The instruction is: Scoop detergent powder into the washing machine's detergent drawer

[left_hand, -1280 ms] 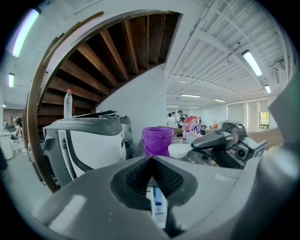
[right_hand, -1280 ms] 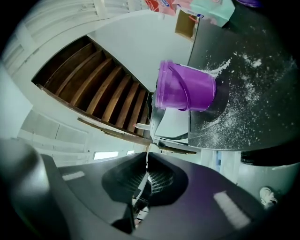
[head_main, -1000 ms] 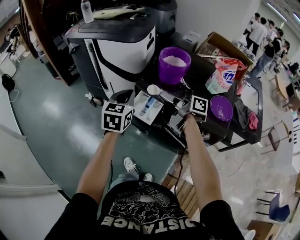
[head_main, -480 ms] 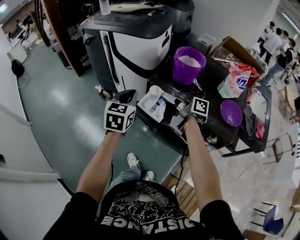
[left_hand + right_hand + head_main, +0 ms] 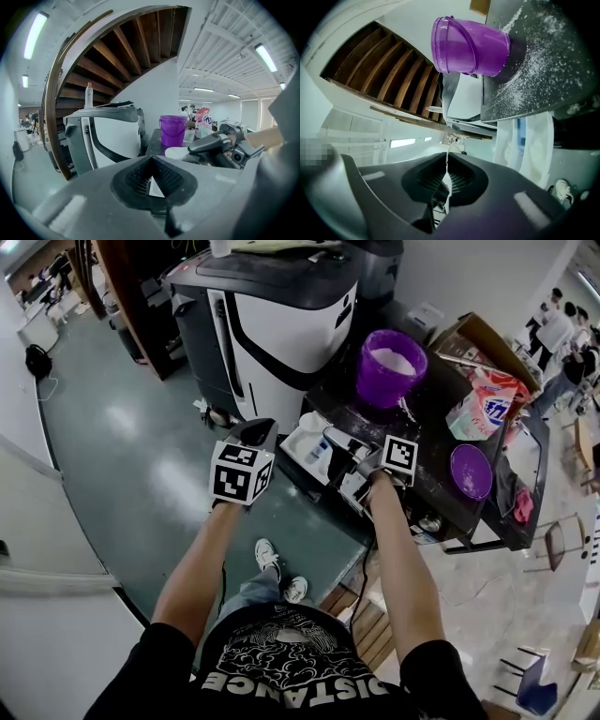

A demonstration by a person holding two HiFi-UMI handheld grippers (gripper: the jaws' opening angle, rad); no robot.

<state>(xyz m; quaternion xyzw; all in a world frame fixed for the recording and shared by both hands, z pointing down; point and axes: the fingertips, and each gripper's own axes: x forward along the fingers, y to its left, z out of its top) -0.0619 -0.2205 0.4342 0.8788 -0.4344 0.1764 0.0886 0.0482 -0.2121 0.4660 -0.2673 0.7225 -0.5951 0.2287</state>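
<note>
While the right tool [image 5: 446, 161] is clamped tight on the thin handle of the white plastic scoop [image 5: 312, 421], the scoop's bowl hangs just above the far end of the white plastic detergent drawer [image 5: 296, 448]. The drawer lies at the near edge of the black tabletop [image 5: 431, 442], with the round purple plastic bucket [image 5: 389, 376] of white powder behind it. Left tool [image 5: 150, 161]: jaws together, holding nothing, poised beside the drawer. Whether the bowl is loaded cannot be told. Probable step: tipping into the drawer (spilt grains fleck the tabletop). Done well, the bowl is lowered close over one compartment, then rolled slowly.
</note>
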